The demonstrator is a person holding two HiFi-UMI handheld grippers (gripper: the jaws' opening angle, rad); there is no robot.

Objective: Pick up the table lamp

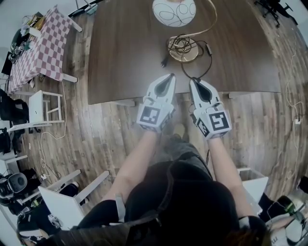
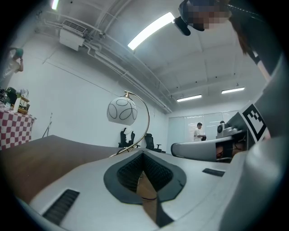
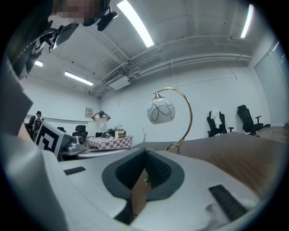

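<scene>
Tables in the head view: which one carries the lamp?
The dark wooden table, straight ahead, bears the lamp; the checked-cloth table at the left does not.

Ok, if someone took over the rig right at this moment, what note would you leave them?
Left gripper: shut, empty, tips at the near edge of the dark wooden table.
Right gripper: shut, empty, close beside the left one.
Table lamp: stands upright further along the table, white globe shade on a gold arched stem, untouched.
Done: nothing yet.
Left: open the jaws, reach the lamp, grip it, lift.
</scene>
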